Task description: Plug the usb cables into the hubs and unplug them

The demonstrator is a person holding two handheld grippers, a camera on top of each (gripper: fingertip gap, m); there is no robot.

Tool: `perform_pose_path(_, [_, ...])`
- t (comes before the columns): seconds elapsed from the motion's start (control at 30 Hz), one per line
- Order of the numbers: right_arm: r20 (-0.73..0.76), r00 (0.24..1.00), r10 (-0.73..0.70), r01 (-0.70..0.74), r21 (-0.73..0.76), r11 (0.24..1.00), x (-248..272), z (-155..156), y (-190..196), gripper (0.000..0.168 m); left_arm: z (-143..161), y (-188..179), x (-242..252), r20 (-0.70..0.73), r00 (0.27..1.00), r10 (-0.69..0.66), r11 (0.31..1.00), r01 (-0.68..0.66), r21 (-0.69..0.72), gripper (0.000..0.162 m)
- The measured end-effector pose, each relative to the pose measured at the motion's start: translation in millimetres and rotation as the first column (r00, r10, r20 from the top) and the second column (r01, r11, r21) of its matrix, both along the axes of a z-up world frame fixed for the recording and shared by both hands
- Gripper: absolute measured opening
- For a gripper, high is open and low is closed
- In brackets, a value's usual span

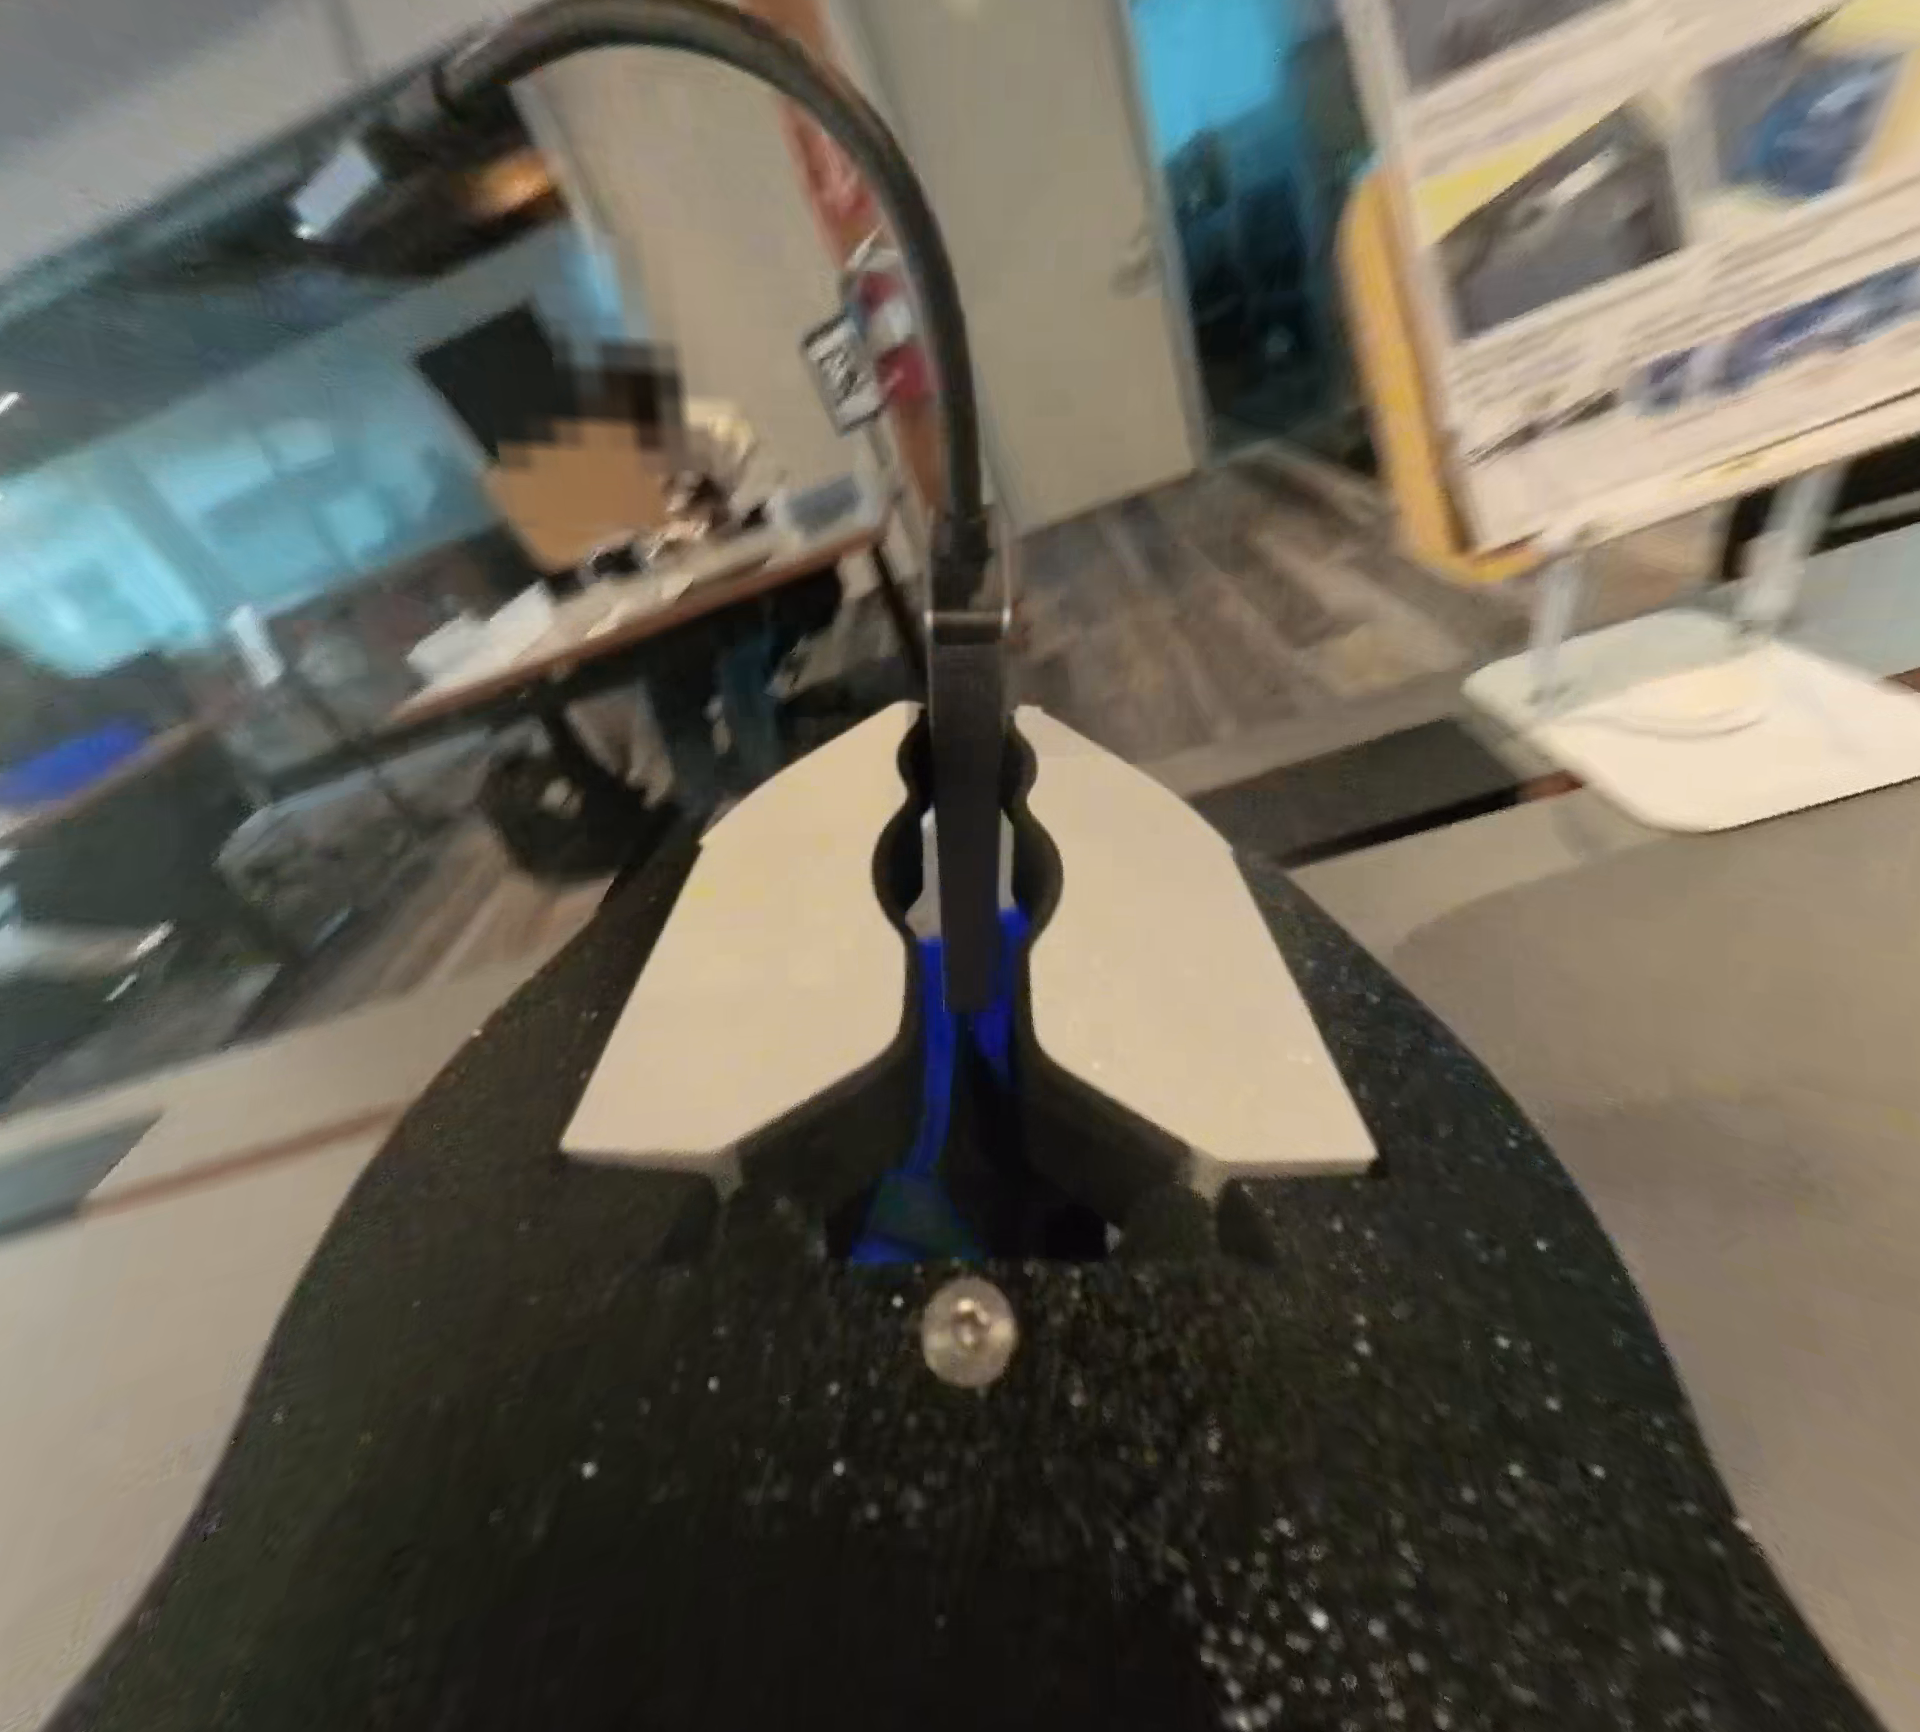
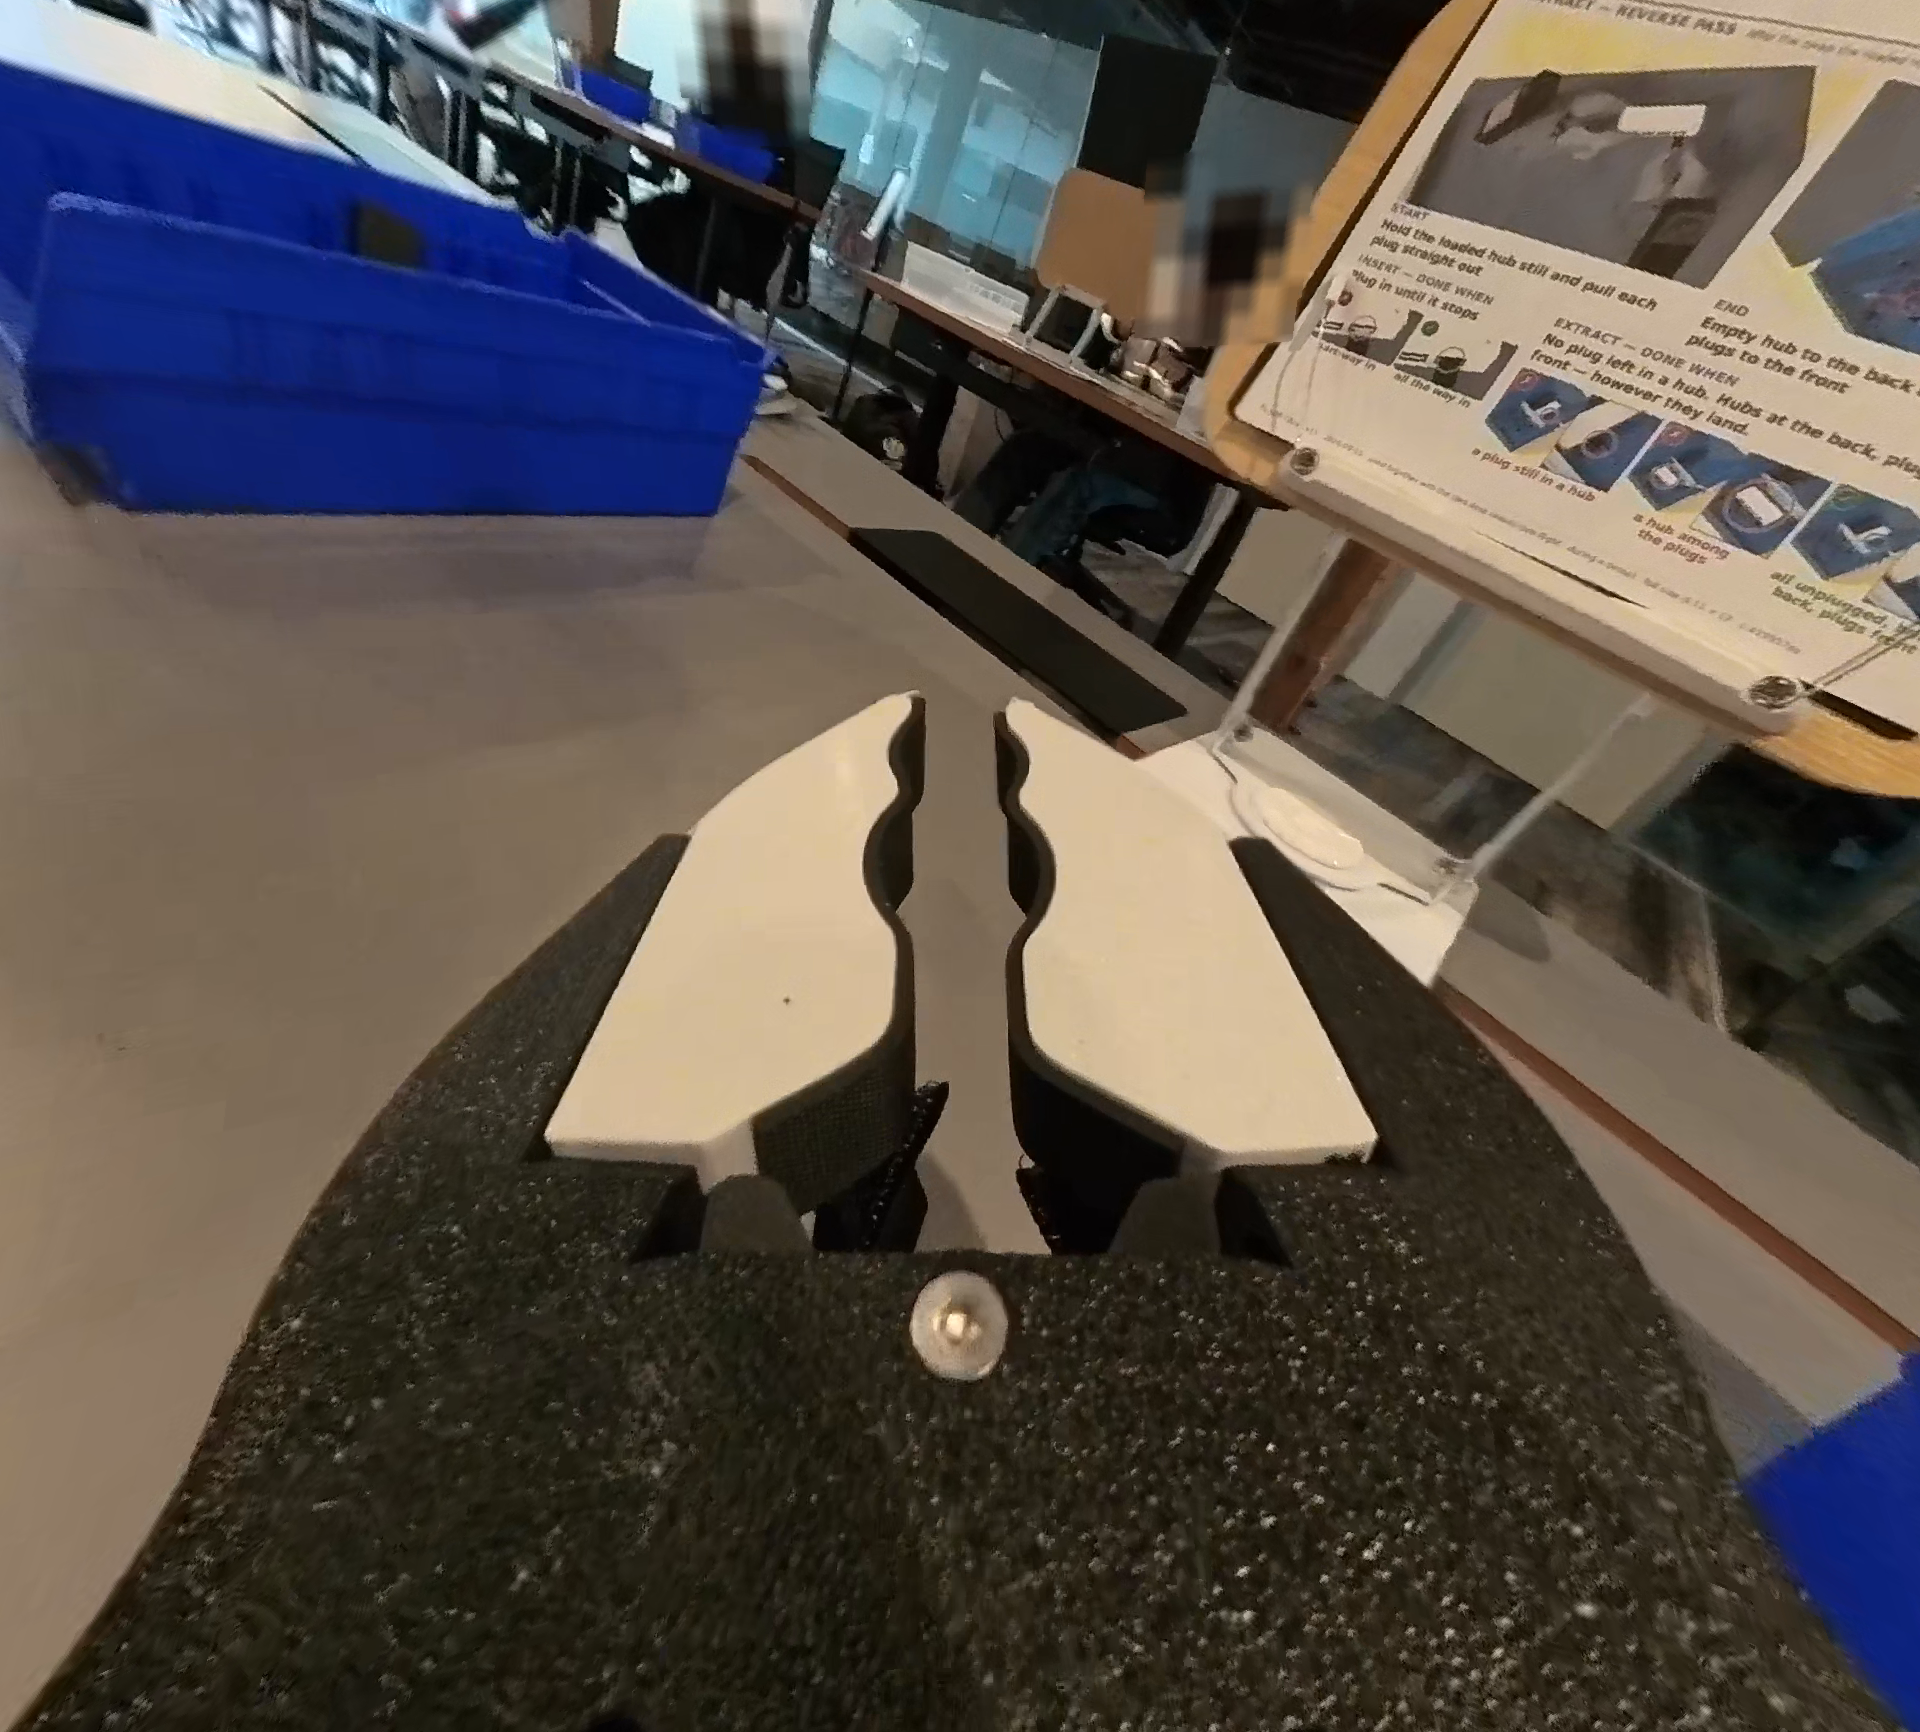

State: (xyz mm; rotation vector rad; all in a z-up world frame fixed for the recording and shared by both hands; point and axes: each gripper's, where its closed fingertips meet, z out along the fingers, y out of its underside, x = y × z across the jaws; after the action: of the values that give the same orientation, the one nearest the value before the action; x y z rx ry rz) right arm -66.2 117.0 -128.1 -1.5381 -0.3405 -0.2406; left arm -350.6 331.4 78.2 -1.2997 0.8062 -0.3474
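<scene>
Clamping a black cable (image 1: 968, 809), left gripper (image 1: 966, 726); right gripper (image 2: 958, 737) parted near blue bin (image 2: 395, 373)

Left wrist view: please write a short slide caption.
Left tongs shut on a black USB cable that arches upward.

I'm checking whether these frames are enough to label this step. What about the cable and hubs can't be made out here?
- Left wrist view: the cable runs into motion blur at its far end; where it goes is unclear.
- Left wrist view: the left hand-held gripper hides the part it clamps, so plug or hub cannot be told.
- Right wrist view: the blue bin walls hide its contents; no hub shows near the empty right hand-held gripper.
</scene>
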Motion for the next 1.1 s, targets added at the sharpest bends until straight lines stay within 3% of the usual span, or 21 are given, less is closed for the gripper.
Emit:
perform_pose_path(0.1, [-0.097,0.983,0.156,-0.152,0.047,0.987,-15.5,11.6,-7.8,0.014,12.0,-51.5,49.9,0.076,0.953,-0.294,0.955,0.296,-0.012,0.011])
perform_pose_path(0.2, [-0.228,0.875,0.428,-0.415,0.103,0.904,-47.0,23.5,-22.7,0.012,-12.1,-100.5,102.8,0.089,0.837,-0.54,0.834,0.546,-0.083,0.011])
perform_pose_path(0.33, [-0.348,0.716,0.604,-0.589,0.163,0.792,-69.4,33.7,-35.7,0.017,-67.9,-147.5,160.0,0.108,0.685,-0.72,0.668,0.727,-0.161,0.011])
perform_pose_path(0.47, [-0.418,0.658,0.627,-0.614,0.184,0.767,-74.8,35.0,-35.6,0.023,-113.4,-182.2,193.1,0.166,0.53,-0.832,0.501,0.845,-0.185,0.011])
perform_pose_path(0.57, [-0.476,0.645,0.597,-0.584,0.197,0.788,-69.4,34.7,-29.6,0.033,-138.7,-196.1,205.4,0.235,0.447,-0.863,0.395,0.887,-0.24,0.011])
perform_pose_path(0.7, [-0.567,0.571,0.594,-0.578,0.236,0.781,-61.1,34.4,-26.9,0.045,-158.2,-217.1,208.2,0.313,0.317,-0.895,0.229,0.93,-0.286,0.011])
perform_pose_path(0.87, [-0.595,0.525,0.609,-0.617,0.227,0.754,-69.3,29.1,-25.8,0.049,-179.5,-231.9,212.0,0.329,0.262,-0.907,0.148,0.931,-0.334,0.011])
perform_pose_path(1.1, [-0.546,0.566,0.617,-0.605,0.233,0.761,-72.7,29.3,-27.9,0.023,-186.5,-240.4,211.6,0.331,0.234,-0.914,0.116,0.933,-0.34,0.011])
